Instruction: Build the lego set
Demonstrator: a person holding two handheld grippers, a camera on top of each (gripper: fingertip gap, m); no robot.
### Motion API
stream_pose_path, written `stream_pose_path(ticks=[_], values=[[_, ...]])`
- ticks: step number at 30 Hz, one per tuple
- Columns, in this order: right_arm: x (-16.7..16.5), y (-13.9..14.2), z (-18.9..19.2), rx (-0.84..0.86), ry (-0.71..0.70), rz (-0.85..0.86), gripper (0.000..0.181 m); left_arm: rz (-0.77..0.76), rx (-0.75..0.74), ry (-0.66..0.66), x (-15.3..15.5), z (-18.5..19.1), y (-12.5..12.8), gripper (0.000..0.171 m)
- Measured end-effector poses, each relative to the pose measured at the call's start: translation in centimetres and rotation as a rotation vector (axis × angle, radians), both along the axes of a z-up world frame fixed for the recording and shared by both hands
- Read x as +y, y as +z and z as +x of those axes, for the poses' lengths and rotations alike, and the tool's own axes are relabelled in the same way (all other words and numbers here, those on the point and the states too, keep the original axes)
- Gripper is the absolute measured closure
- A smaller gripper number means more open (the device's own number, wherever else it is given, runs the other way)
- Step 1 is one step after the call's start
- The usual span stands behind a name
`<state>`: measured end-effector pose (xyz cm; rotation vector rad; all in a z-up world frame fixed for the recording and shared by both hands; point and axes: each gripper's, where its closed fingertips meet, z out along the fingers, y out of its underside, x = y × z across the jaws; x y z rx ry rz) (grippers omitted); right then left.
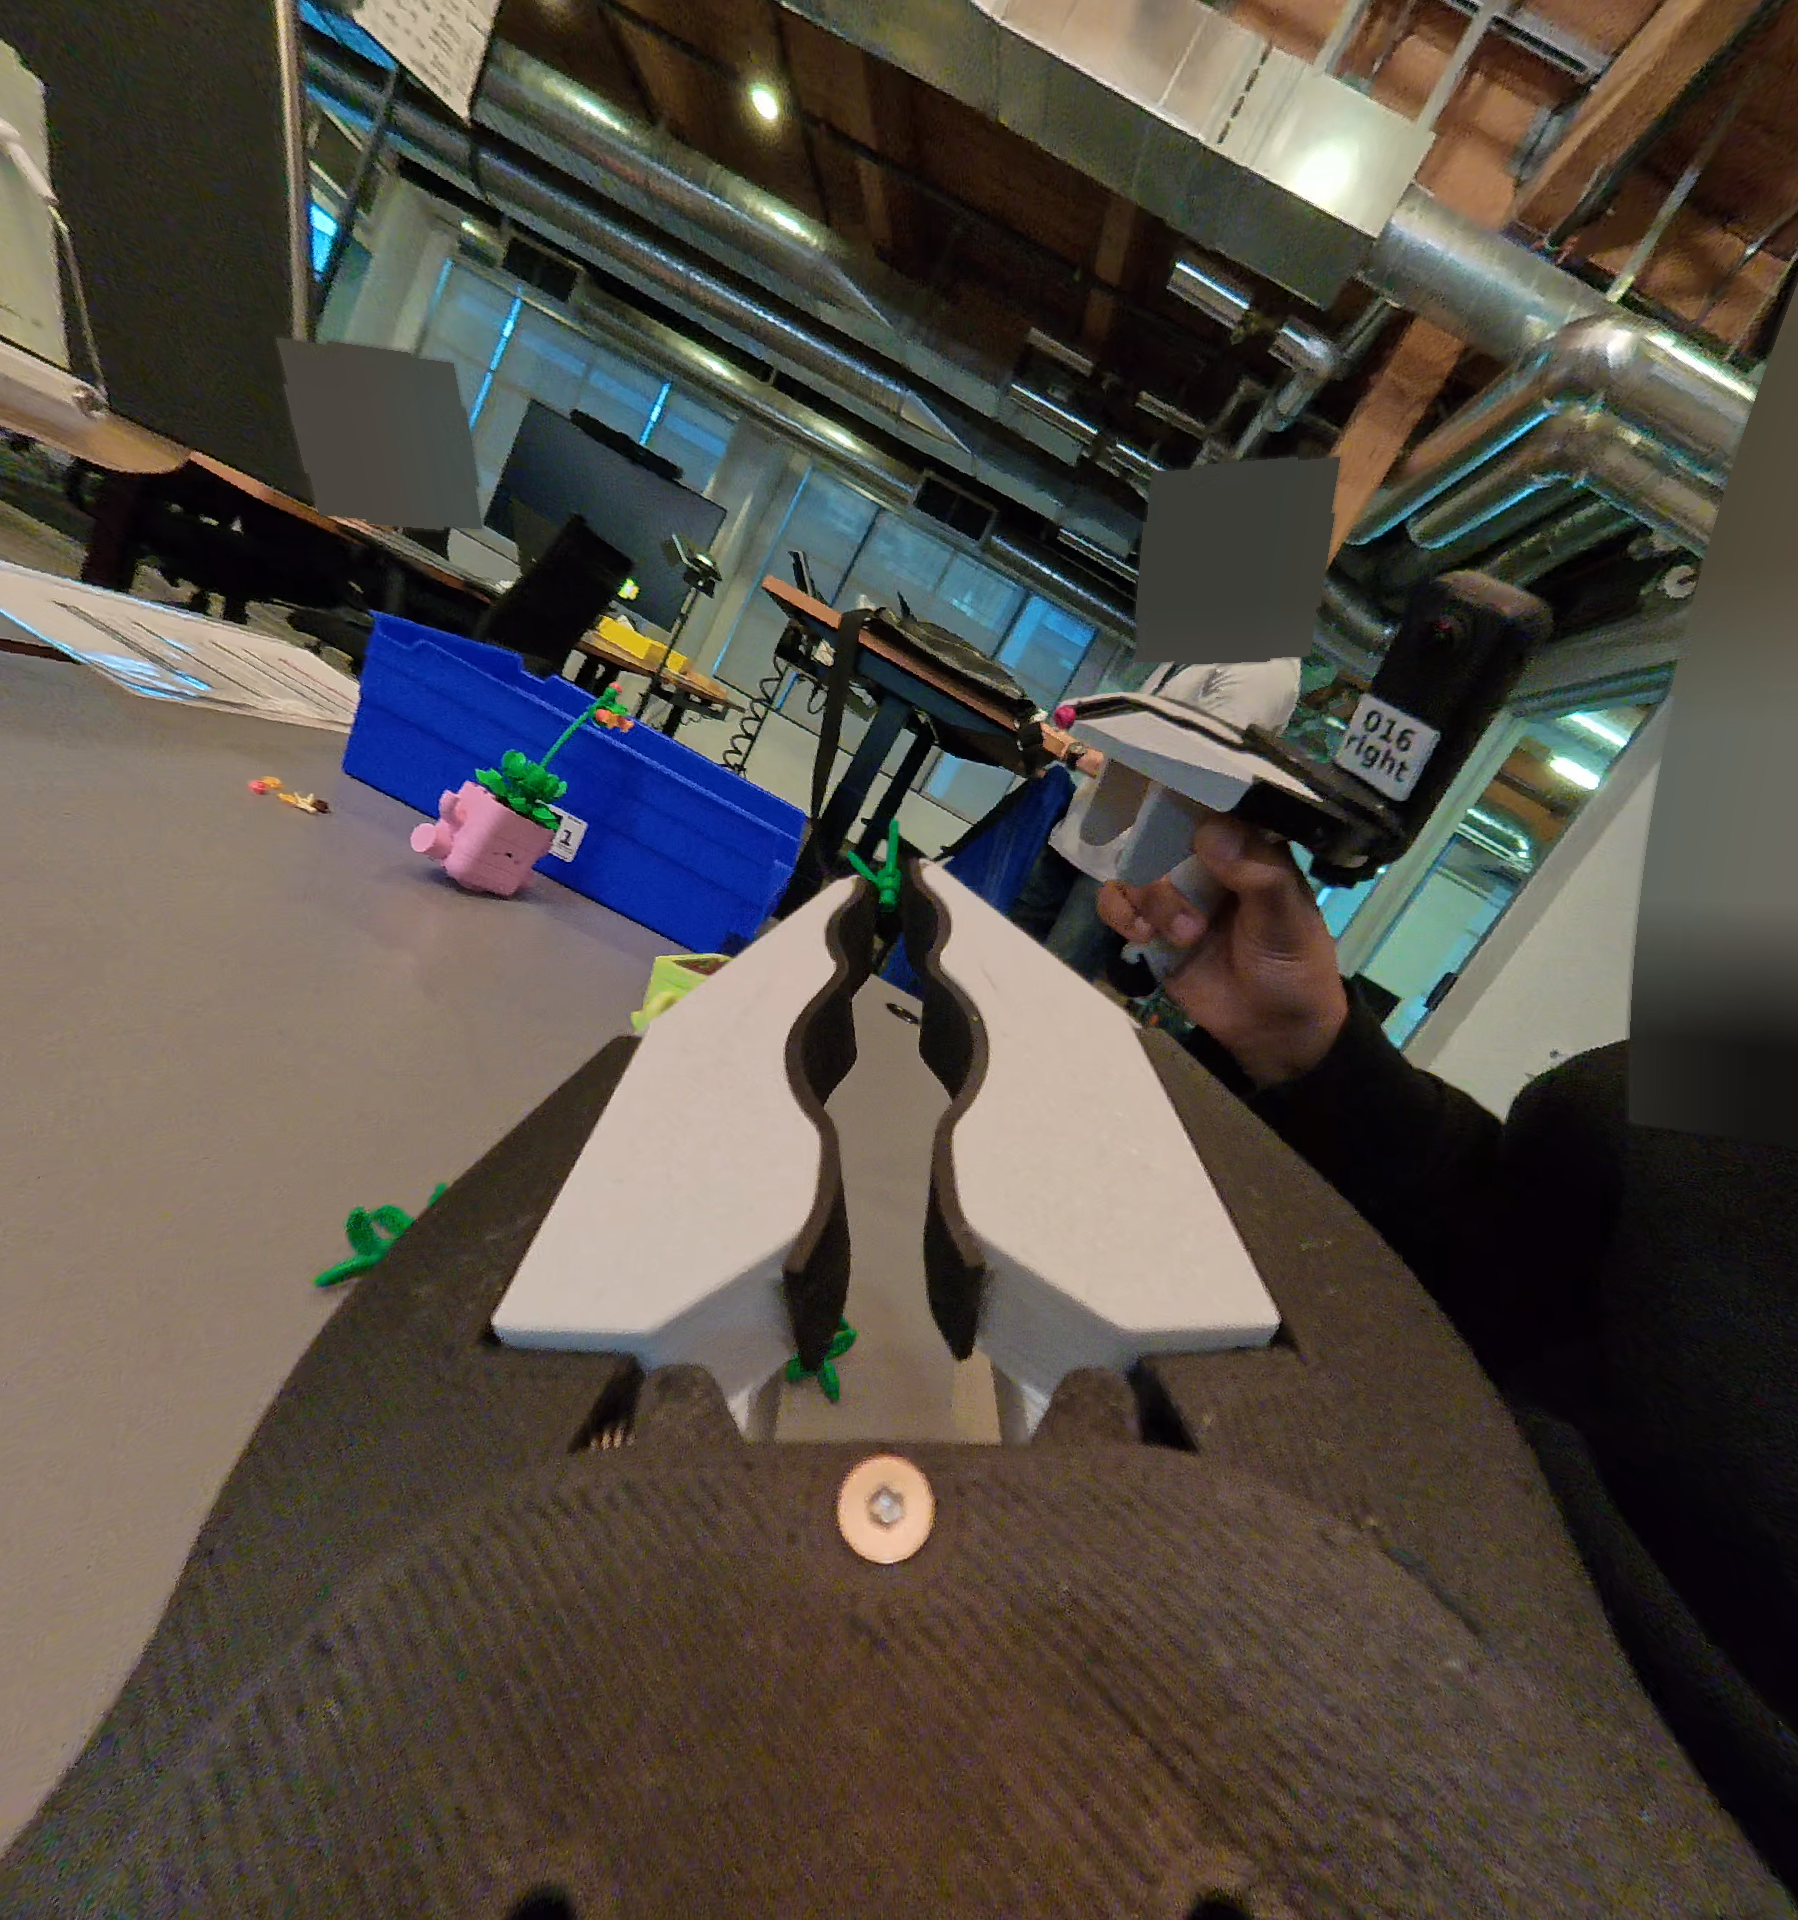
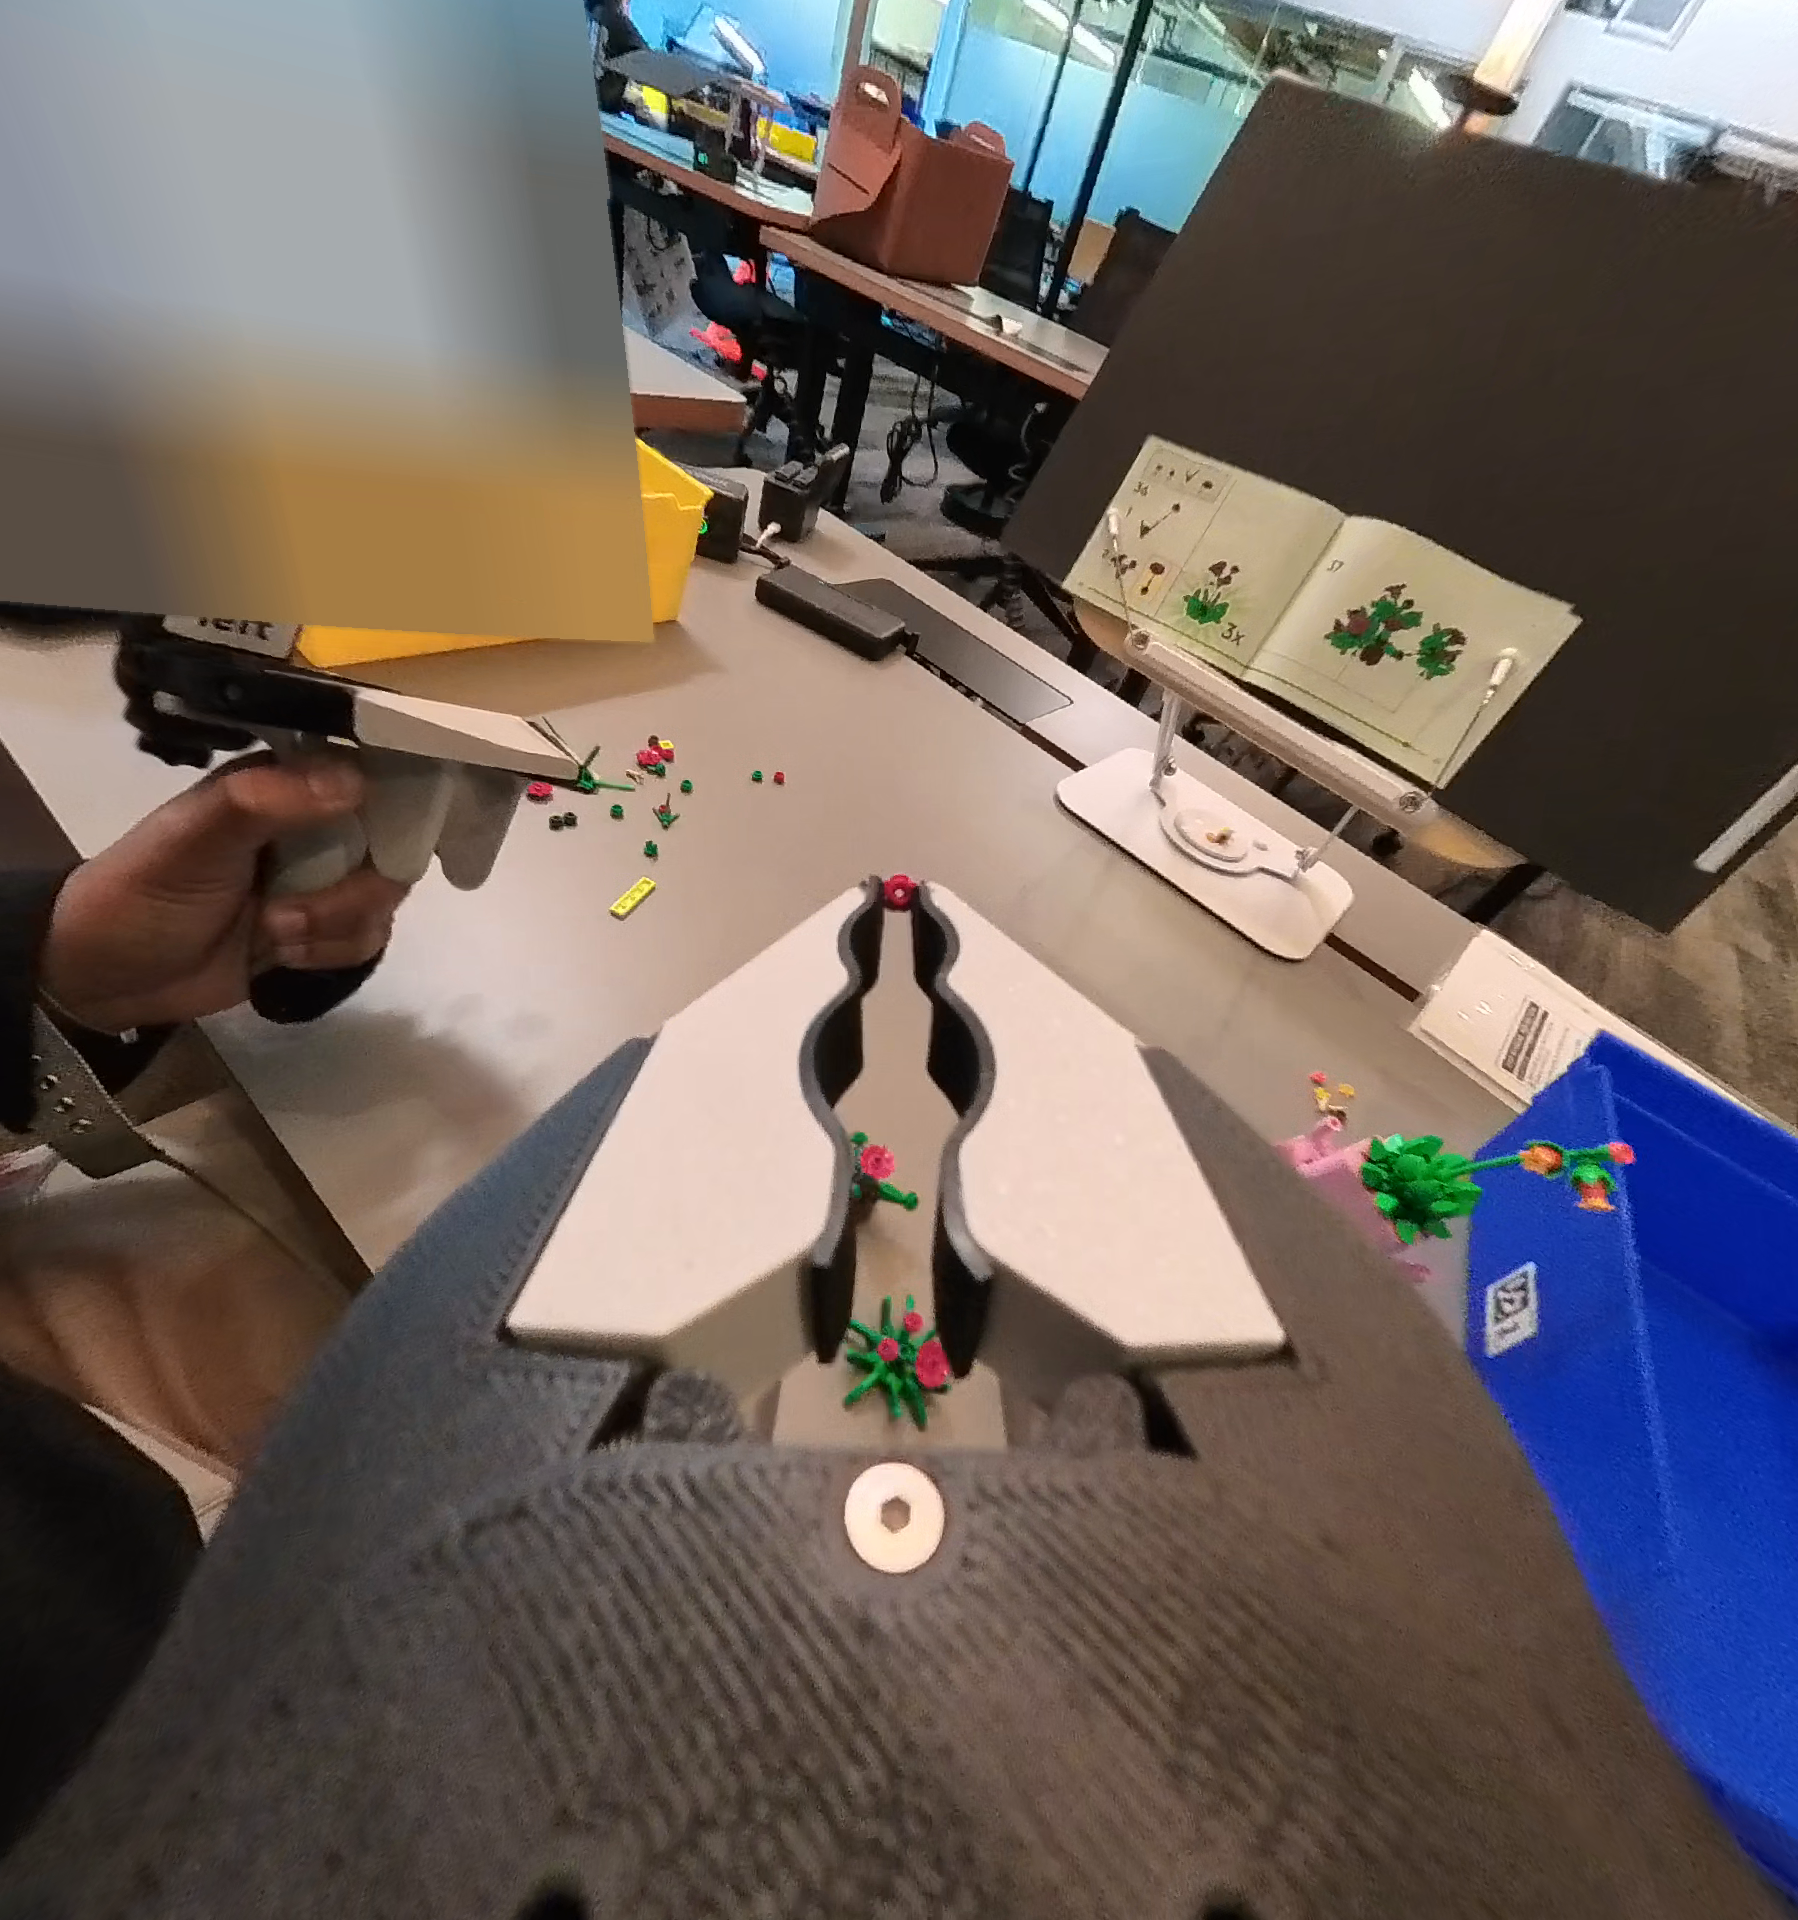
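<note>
My left gripper (image 1: pixel 887 883) is shut on a small green stem piece (image 1: pixel 889 864) and held above the grey table. It also shows in the right wrist view (image 2: pixel 562 764), with the stem (image 2: pixel 594 777) at its tip. My right gripper (image 2: pixel 897 902) is shut on a small red flower piece (image 2: pixel 898 890). It shows in the left wrist view (image 1: pixel 1074 719), raised to the right of the left gripper. Two small flower-and-leaf assemblies (image 2: pixel 895 1351) lie on the table below the right gripper. A pink pot with a green plant (image 1: pixel 495 831) stands by the blue bin.
A blue bin (image 2: pixel 1653 1351) stands at the right table edge. Loose red, green and yellow pieces (image 2: pixel 656 790) lie mid-table. An open instruction booklet (image 2: pixel 1321 613) rests on a white stand before a black panel. A yellow bin (image 2: pixel 671 530) is at the back. A lime pot (image 1: pixel 682 977) and green stems (image 1: pixel 370 1242) lie near the left gripper. There is about 15 cm between the tips of the two grippers.
</note>
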<state>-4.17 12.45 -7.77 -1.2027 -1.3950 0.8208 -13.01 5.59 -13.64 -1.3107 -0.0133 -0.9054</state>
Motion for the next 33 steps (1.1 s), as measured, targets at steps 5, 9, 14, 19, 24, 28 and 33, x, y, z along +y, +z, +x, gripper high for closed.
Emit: stream_pose_path(ticks=[5, 9, 14, 19, 24, 28, 33], values=[[-0.7, -1.4, -0.5, 0.026, 0.066, -0.073, 0.178, 0.004, -0.026, -0.052, 0.1, 0.9, 0.2, 0.168], [-1.6, -2.1, -1.3, 0.070, 0.125, -0.182, 0.179, -0.010, -0.063, -0.073, 0.3, 1.0, 0.0, 0.168], [-1.4, -2.4, -2.4, 0.138, 0.176, -0.427, 0.179, -0.052, -0.106, -0.078, 0.7, 0.7, -0.5, 0.168], [-2.9, -4.8, -4.7, 0.177, 0.259, -0.790, 0.178, -0.062, -0.154, -0.092, 0.8, 0.4, -0.7, 0.168], [-5.0, -6.6, -6.8, 0.118, 0.304, -0.780, 0.178, -0.051, -0.157, -0.091, 0.6, 0.2, -0.5, 0.168], [-5.9, -6.5, -7.3, 0.094, 0.304, -0.599, 0.178, -0.045, -0.163, -0.105, 0.6, 0.3, -0.5, 0.169], [-6.7, -5.7, -7.4, 0.092, 0.294, -0.337, 0.178, -0.047, -0.176, -0.140, 0.6, 0.6, -0.6, 0.168]])
